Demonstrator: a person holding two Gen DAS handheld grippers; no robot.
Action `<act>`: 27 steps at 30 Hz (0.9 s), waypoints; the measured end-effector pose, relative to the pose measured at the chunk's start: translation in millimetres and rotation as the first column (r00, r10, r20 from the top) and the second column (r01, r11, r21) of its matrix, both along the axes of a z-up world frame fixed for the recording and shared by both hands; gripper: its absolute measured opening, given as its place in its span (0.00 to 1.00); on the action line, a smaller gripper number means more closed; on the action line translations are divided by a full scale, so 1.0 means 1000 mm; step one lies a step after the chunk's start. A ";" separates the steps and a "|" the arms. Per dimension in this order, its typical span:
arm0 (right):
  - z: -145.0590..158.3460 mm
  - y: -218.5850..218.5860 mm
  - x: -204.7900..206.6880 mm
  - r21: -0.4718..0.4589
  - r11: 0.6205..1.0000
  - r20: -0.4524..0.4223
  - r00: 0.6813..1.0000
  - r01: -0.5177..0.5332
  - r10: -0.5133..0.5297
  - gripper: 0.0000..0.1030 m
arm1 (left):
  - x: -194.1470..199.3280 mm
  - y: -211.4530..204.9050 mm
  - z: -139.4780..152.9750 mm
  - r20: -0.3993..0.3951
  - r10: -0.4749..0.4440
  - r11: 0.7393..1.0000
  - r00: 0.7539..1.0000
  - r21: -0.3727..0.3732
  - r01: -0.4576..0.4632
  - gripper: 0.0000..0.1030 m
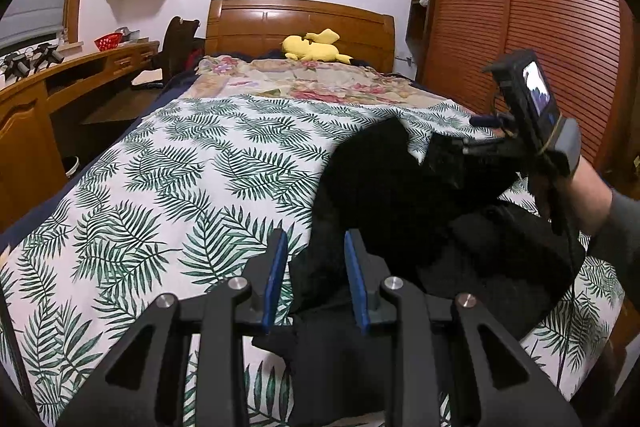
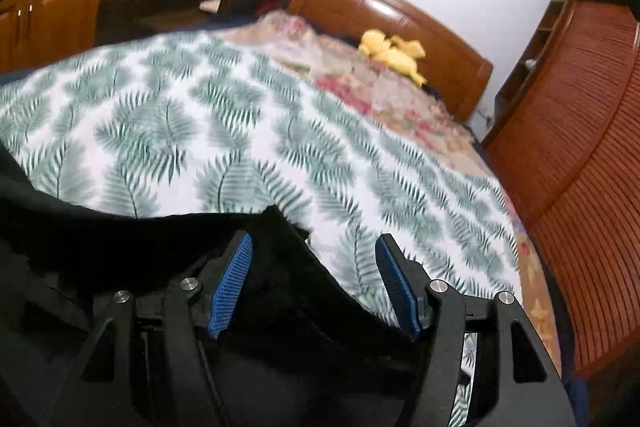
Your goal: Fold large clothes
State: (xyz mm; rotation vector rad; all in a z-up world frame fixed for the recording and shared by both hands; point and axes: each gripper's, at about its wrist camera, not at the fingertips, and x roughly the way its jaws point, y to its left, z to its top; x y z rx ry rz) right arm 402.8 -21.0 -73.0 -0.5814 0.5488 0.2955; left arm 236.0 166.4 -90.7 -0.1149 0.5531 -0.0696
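Closest in, the left hand-held gripper has its blue pads a bit apart with a flap of the crumpled black fabric garment between them; can't tell if it's really pinched. The right hand-held gripper is spread wide over the garment's edge, gripping nothing. The garment is bunched at 4 o'clock on the white fern-print bedspread, so I'd guess this is still the spreading-out step; next each side needs a corner. No readable writing anywhere.
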 end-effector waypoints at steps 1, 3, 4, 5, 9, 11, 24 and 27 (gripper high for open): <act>0.002 0.000 -0.001 -0.002 1.000 -0.001 1.000 -0.009 0.009 0.64 | 0.001 0.000 0.000 -0.003 -0.002 1.000 1.000 0.002 0.002 0.27; 0.001 -0.002 -0.002 0.006 1.000 -0.018 1.000 -0.025 0.025 0.64 | 0.002 -0.002 -0.002 -0.008 -0.006 1.000 1.000 0.002 0.006 0.27; -0.001 -0.003 -0.003 0.009 1.000 -0.027 0.999 -0.030 0.030 0.64 | 0.003 -0.003 -0.002 -0.013 -0.011 1.000 1.000 0.001 0.011 0.27; -0.003 -0.008 -0.004 0.009 1.000 -0.033 0.999 -0.028 0.029 0.64 | 0.003 -0.004 -0.003 -0.016 -0.016 1.000 1.000 0.002 0.016 0.27; -0.013 -0.028 -0.010 0.041 0.999 -0.089 0.996 -0.008 0.011 0.64 | 0.004 -0.014 -0.004 -0.024 -0.045 0.999 0.999 0.012 0.046 0.27; -0.021 -0.047 -0.015 0.067 0.998 -0.128 0.992 0.016 -0.007 0.64 | 0.004 -0.021 -0.005 -0.029 -0.058 0.998 0.998 0.022 0.058 0.27; -0.043 -0.157 -0.099 0.189 0.975 -0.246 0.967 0.116 -0.067 0.64 | -0.012 -0.099 -0.015 -0.064 -0.198 0.978 0.978 0.060 0.202 0.27; -0.045 -0.169 -0.119 0.204 0.972 -0.245 0.967 0.117 -0.065 0.64 | -0.017 -0.111 -0.023 -0.084 -0.209 0.975 0.974 0.058 0.214 0.27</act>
